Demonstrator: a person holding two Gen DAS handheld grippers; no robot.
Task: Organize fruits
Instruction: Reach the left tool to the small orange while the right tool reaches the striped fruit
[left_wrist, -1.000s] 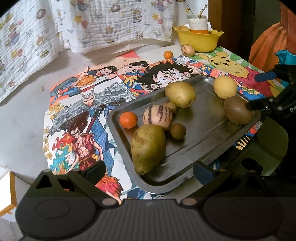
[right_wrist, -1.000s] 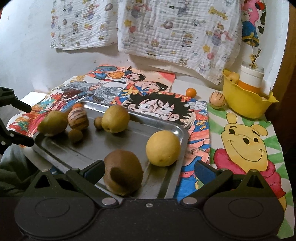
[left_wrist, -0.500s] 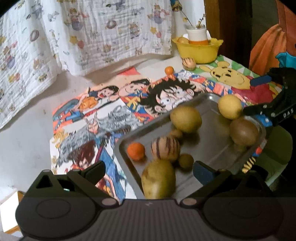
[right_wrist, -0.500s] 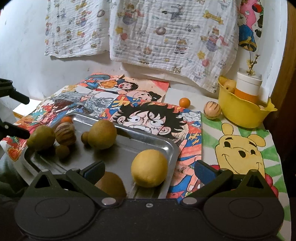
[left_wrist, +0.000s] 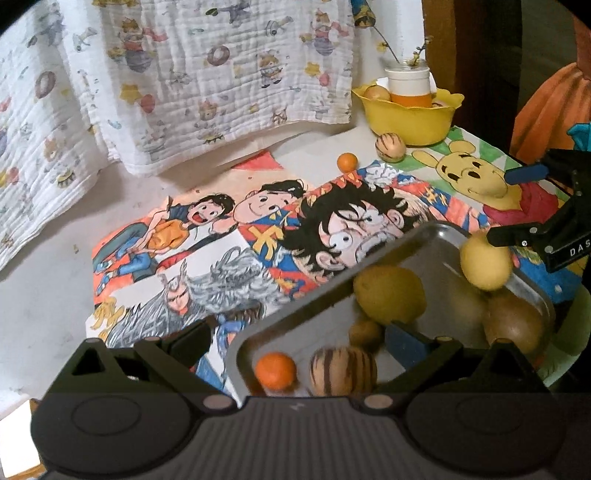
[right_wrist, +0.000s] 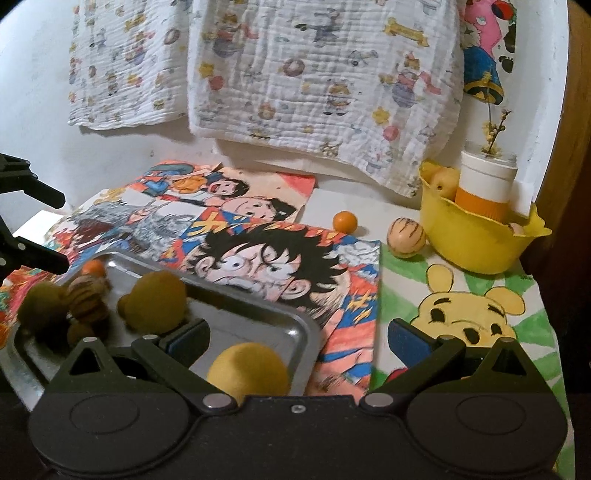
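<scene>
A metal tray (left_wrist: 428, 236) (right_wrist: 258, 301) lies on the cartoon mat, with several fruits on it: a small orange (left_wrist: 275, 370), a striped melon (left_wrist: 341, 371), a yellow-green pear (left_wrist: 388, 293), a yellow lemon (left_wrist: 485, 264) (right_wrist: 247, 371) and a brown kiwi (left_wrist: 511, 321). My left gripper (left_wrist: 299, 341) is open and empty over the tray's near left corner. My right gripper (right_wrist: 299, 338) is open and empty over the tray's right end. Away from the tray, a small orange (right_wrist: 345, 220) and a striped melon (right_wrist: 406, 236) lie beside a yellow bowl (right_wrist: 476, 240).
The yellow bowl holds a white and orange cup (right_wrist: 485, 184) with a twig and more fruit. A patterned cloth (right_wrist: 317, 74) hangs on the wall behind. A Winnie the Pooh mat (right_wrist: 465, 314) covers the right side. A dark wooden edge stands at the far right.
Both grippers have pulled back and tilted up. The tray and its fruits have dropped lower in both views, and more of the wall cloth shows.
</scene>
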